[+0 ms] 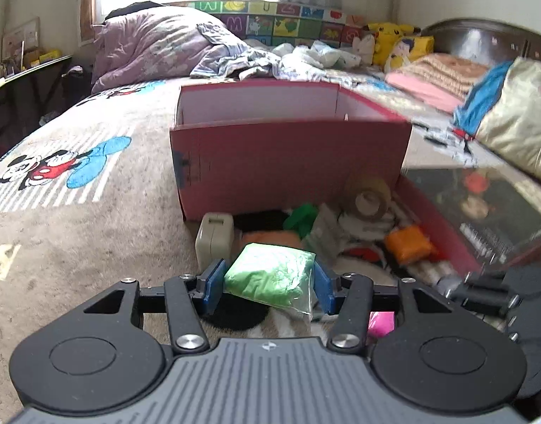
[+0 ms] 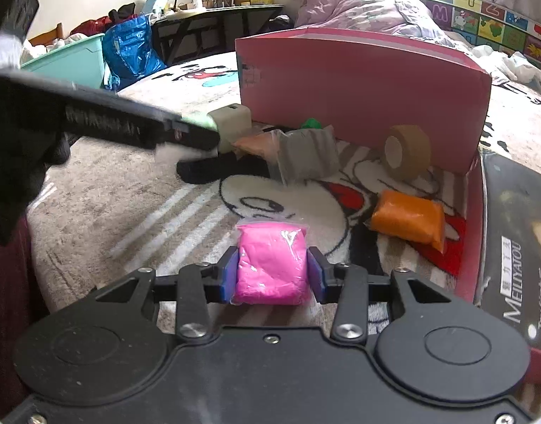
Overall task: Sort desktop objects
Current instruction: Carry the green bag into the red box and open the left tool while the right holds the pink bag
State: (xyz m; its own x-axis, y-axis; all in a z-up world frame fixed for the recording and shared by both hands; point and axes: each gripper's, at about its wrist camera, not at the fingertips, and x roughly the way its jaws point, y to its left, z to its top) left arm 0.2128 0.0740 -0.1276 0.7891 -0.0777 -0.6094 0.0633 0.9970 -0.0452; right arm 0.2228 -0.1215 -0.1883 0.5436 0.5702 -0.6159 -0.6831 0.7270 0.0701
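My left gripper (image 1: pixel 269 284) is shut on a light green clay bag (image 1: pixel 270 275), held above the blanket in front of the pink box (image 1: pixel 288 162). My right gripper (image 2: pixel 273 275) is shut on a pink clay bag (image 2: pixel 272 263), low over the blanket. An orange clay bag (image 2: pixel 408 221) lies right of it, also in the left wrist view (image 1: pixel 408 245). A tape roll (image 2: pixel 408 157) lies against the pink box (image 2: pixel 362 95). A grey bag (image 2: pixel 307 157), a peach bag (image 2: pixel 256 145), a dark green piece (image 2: pixel 311 123) and a white charger (image 2: pixel 233 122) lie by the box.
A dark box lid (image 2: pixel 514 233) with a pink rim lies at the right. The left gripper's body (image 2: pixel 129 123) crosses the upper left of the right wrist view. Bedding and pillows (image 1: pixel 153 46) lie beyond the box. A desk (image 2: pixel 217 24) stands beside the bed.
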